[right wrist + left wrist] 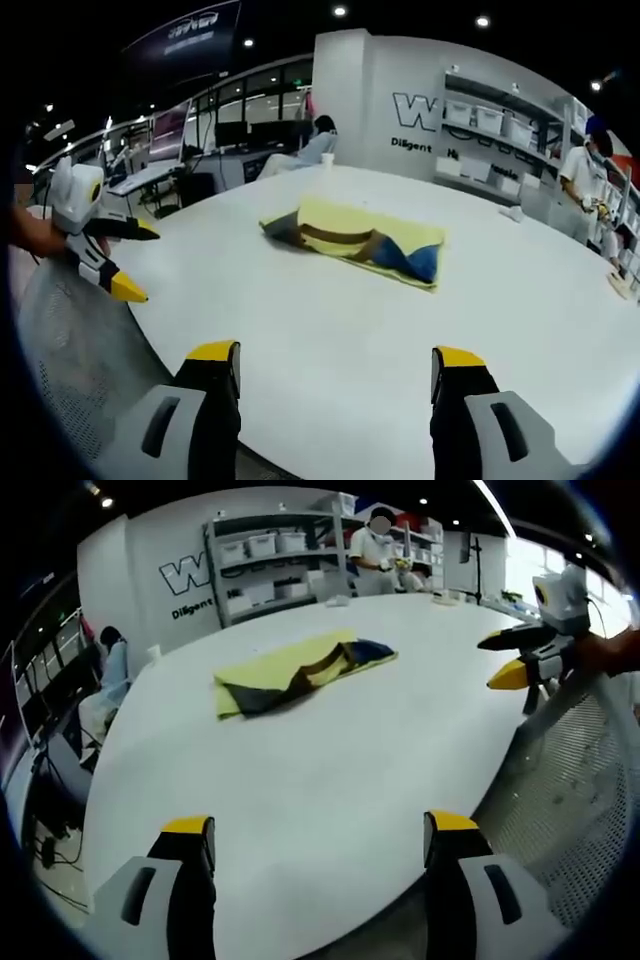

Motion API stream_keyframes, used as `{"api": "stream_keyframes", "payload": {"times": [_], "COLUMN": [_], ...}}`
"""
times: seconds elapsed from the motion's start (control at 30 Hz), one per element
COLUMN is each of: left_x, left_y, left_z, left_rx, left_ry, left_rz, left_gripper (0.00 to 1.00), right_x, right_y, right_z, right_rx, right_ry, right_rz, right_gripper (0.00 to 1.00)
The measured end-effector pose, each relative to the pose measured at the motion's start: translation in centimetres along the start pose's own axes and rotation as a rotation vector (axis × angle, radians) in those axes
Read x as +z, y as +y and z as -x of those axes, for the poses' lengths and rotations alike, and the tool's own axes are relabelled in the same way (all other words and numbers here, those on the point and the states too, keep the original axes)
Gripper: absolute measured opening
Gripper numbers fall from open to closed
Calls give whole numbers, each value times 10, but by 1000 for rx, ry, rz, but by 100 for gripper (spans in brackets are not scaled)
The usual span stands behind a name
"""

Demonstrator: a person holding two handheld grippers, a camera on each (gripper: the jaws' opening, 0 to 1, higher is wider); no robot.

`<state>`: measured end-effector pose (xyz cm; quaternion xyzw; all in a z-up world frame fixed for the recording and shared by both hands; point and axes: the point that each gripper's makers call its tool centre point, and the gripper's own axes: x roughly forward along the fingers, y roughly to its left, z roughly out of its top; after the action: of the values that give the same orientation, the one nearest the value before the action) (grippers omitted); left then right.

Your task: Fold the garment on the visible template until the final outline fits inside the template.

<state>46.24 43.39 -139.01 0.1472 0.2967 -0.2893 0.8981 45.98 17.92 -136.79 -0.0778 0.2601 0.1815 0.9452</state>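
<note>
Folded garment [300,675] lying on yellow template [262,667] mid white desk [300,780], left claw [318,842] and right claw [328,372] released, well short of garment, grasping nothing

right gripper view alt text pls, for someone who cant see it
A folded dark garment lies on a yellow template on a white table. The right tool hangs open and empty over the table's near edge, and the left tool shows at the left, also open. Shelves and people fill the background.
</note>
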Motion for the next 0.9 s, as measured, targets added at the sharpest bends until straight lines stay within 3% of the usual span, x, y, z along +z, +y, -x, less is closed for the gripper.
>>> {"api": "stream_keyframes", "payload": {"times": [0.13, 0.43, 0.6, 0.9], "left_x": [2, 6, 9, 24], "left_y": [-1, 5, 11, 9], "left_z": [0, -2, -7, -16], "left_rx": [-6, -19, -39, -75], "left_ry": [-9, -17, -14, -24], "left_rz": [-1, 42, 60, 18], "left_gripper": [87, 98, 99, 96], "right_x": [7, 7, 7, 13], "right_y": [6, 12, 15, -6], "right_z": [0, -7, -12, -24], "right_rx": [34, 92, 124, 116], "right_ry": [-39, -10, 16, 32], "right_rz": [-11, 29, 44, 61], "right_gripper": [83, 98, 96, 95]}}
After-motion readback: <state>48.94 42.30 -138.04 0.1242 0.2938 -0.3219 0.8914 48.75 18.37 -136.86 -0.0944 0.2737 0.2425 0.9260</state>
